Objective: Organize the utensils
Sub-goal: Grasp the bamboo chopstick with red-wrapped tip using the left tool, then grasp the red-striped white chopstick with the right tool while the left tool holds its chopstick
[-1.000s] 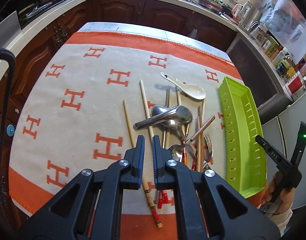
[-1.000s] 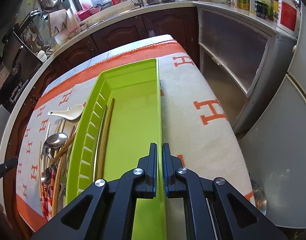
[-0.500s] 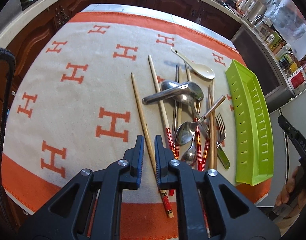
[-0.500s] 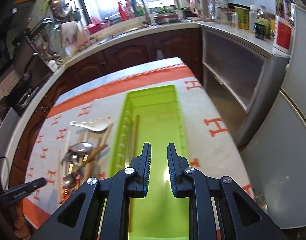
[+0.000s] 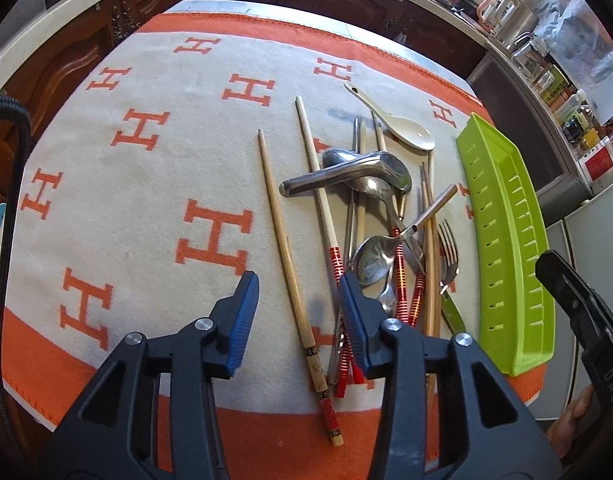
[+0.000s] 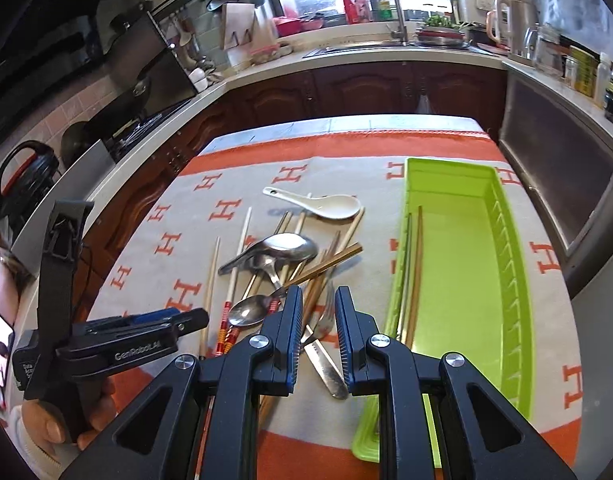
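Left hand-held gripper now lower over the cluttered side of the table than a second ago, jaws opening from nearly shut, with a single bamboo chopstick lying on the cloth in the gap between the pads but not pinched. Looks like a grasp being set up on that chopstick, the one lying a little apart on the left of the heap. Right hand-held gripper swung away from above the green tray and now aimed over the near end of the utensil pile, jaws a narrow slit apart and holding nothing; a fork and a knife handle visible on the cloth beyond the gap. Tray standing to the right of the pile along the table's edge, with what appear to be two long chopsticks already laid against its left wall, the rest of the floor bare. Still heaped on the cloth: metal ladle across the top, white ceramic spoon at the far end, steel spoons, red-banded chopsticks, fork. Sorting judged barely begun. Risk with the next pick: neighbouring red-banded chopstick lying just beside the right pad, easy to catch together with the chosen one.
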The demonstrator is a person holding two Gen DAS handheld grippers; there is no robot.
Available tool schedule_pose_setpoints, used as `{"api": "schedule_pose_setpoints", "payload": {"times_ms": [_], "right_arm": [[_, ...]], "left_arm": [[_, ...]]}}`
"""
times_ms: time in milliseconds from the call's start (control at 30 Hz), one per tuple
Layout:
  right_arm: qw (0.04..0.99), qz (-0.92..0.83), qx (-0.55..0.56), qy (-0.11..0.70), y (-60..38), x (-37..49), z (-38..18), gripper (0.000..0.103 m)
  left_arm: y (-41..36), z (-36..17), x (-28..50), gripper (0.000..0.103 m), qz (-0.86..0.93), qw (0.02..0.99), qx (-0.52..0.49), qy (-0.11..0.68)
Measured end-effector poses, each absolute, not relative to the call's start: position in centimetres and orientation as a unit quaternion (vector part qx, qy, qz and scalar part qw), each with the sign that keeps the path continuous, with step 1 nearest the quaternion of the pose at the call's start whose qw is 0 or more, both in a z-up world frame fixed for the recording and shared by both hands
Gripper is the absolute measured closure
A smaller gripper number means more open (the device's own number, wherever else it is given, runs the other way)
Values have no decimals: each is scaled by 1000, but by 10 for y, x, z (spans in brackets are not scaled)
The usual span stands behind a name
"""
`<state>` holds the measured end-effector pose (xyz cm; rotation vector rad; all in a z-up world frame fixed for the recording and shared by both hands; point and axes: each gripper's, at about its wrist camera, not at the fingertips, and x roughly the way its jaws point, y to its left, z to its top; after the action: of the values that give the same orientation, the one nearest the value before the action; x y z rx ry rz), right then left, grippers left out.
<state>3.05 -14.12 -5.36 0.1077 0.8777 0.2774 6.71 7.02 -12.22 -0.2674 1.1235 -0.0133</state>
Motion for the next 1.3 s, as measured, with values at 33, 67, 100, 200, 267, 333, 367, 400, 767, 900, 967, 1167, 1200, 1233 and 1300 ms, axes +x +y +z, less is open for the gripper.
{"api": "schedule_pose_setpoints", "payload": {"times_ms": [33, 67, 100, 200, 267, 333, 367, 400, 767, 900, 967, 1167, 1200, 1233, 1300], "right_arm": [[894, 135, 51, 423, -139, 29, -54, 86], [894, 136, 51, 423, -140, 30, -56, 86], [894, 137, 50, 423, -141, 31, -58, 86], [892, 140, 51, 426, -143, 34, -62, 86], [890, 142, 51, 430, -142, 35, -64, 87], [887, 146, 51, 435, -142, 35, -67, 87], [886, 147, 50, 437, -142, 35, -69, 87], [884, 150, 50, 439, -141, 35, -71, 87], [868, 180, 50, 460, -122, 41, -86, 87], [863, 201, 40, 462, -104, 45, -89, 87], [860, 212, 35, 463, -93, 48, -91, 87], [849, 235, 20, 473, -56, 62, -102, 87], [848, 237, 16, 474, -49, 67, -105, 87], [847, 237, 12, 476, -43, 70, -107, 87], [845, 236, 4, 481, -33, 76, -111, 87]], "left_arm": [[71, -123, 67, 65, 0, 839, -123, 531], [70, -125, 67, 65, 6, 839, -118, 531], [70, -126, 67, 65, 11, 839, -115, 532], [62, -134, 68, 65, 25, 835, -95, 541], [58, -139, 68, 65, 33, 830, -83, 550], [53, -140, 67, 65, 42, 833, -68, 548], [50, -141, 67, 65, 45, 832, -60, 549], [48, -142, 67, 65, 49, 834, -54, 548], [73, -140, 53, 99, 40, 841, -117, 527], [82, -136, 48, 99, 45, 846, -119, 517], [88, -131, 44, 99, 50, 854, -117, 505], [108, -114, 36, 99, 67, 873, -109, 471], [112, -112, 35, 99, 70, 875, -109, 466], [116, -111, 34, 99, 71, 876, -109, 463], [124, -110, 34, 99, 73, 878, -111, 461]]}}
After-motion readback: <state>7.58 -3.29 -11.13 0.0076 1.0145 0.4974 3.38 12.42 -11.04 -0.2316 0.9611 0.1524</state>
